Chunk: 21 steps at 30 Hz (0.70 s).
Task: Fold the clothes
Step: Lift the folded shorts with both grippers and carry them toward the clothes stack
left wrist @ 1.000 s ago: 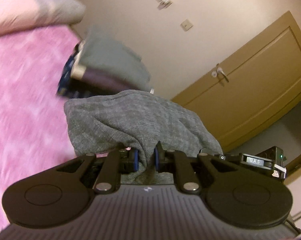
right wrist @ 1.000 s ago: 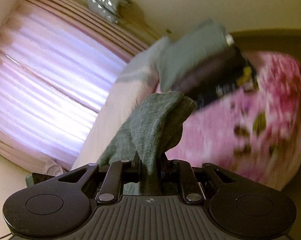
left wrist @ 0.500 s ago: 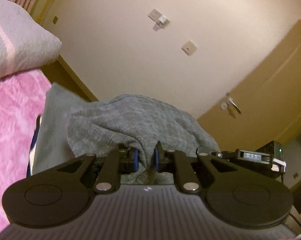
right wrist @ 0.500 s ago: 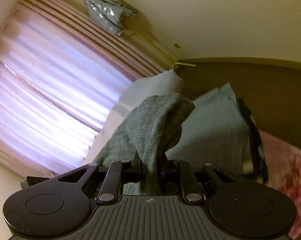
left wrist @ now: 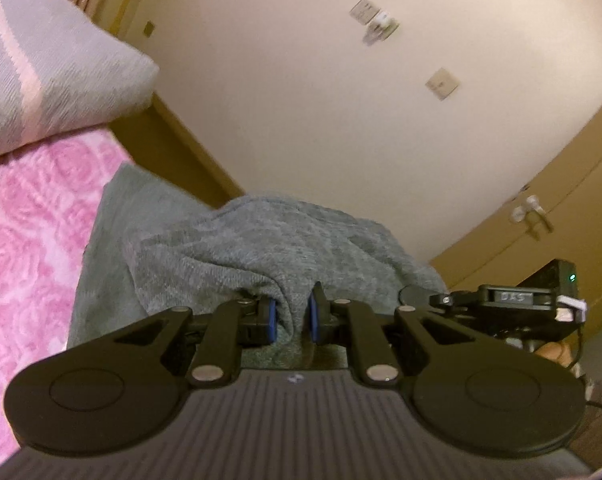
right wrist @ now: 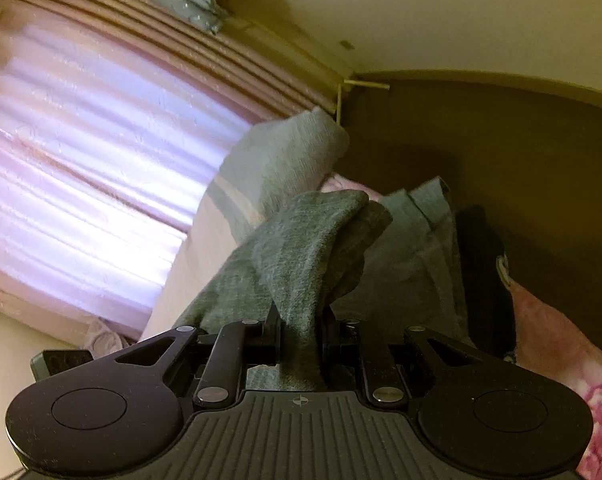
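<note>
the left gripper (left wrist: 292, 316) is clenched on a bunched grey knit garment (left wrist: 285, 240) above the pink floral bedspread (left wrist: 25, 248); the right gripper (right wrist: 301, 330) pinches its other edge. likely mid-carry; next, lay it flat, edges aligned.

1. Left wrist view: mounted just behind the left gripper (left wrist: 293, 316), looking forward along its fingers, past the bed's (left wrist: 25, 264) edge toward a cream wall (left wrist: 301, 100) and a door (left wrist: 561, 208).
2. Right wrist view: mounted just behind the right gripper (right wrist: 301, 330), facing the bed's head, toward a curtain (right wrist: 93, 160) and a dark headboard (right wrist: 501, 152).
3. Both very near, with grey cloth (left wrist: 269, 248) filling the middle.
4. Shared: grey cloth (right wrist: 301, 248), striped pillow (left wrist: 49, 68) (right wrist: 277, 160), pink floral bed cover (right wrist: 581, 364).
</note>
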{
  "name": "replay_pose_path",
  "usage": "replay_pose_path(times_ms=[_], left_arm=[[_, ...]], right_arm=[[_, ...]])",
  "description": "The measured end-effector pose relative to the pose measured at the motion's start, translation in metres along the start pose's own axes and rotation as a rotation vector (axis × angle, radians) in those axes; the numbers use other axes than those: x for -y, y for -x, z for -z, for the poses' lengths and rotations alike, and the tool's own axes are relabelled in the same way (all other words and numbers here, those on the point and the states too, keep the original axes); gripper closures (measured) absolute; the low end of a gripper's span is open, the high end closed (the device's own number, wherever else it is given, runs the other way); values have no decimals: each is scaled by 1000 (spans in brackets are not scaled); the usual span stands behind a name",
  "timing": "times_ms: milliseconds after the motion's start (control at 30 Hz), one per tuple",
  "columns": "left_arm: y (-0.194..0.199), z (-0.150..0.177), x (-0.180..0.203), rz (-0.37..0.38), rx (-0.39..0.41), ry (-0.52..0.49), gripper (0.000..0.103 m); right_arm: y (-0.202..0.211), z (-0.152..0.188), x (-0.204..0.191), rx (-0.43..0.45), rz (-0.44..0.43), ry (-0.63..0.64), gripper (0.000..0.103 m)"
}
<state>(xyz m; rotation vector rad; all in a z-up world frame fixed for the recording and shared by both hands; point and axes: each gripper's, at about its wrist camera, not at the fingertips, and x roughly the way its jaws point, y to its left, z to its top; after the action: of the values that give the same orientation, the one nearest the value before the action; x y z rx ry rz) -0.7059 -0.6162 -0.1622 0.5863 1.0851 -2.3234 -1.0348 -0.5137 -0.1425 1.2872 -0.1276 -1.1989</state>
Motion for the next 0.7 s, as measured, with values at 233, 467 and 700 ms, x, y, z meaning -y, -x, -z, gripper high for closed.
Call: replay_pose_path(times_ms=[233,467,700], left_arm=[[-30,22,-23,-50,-81,41,86],[-5,13,-53,-14,-66,203,69],[6,-25,-99,-39,32,324,62]], right_arm=[[-28,10,37,-71,53,-34,87],[-19,-9,56,-54,21,-94,44],[-30,-39,72,-50,-28,-173,44]])
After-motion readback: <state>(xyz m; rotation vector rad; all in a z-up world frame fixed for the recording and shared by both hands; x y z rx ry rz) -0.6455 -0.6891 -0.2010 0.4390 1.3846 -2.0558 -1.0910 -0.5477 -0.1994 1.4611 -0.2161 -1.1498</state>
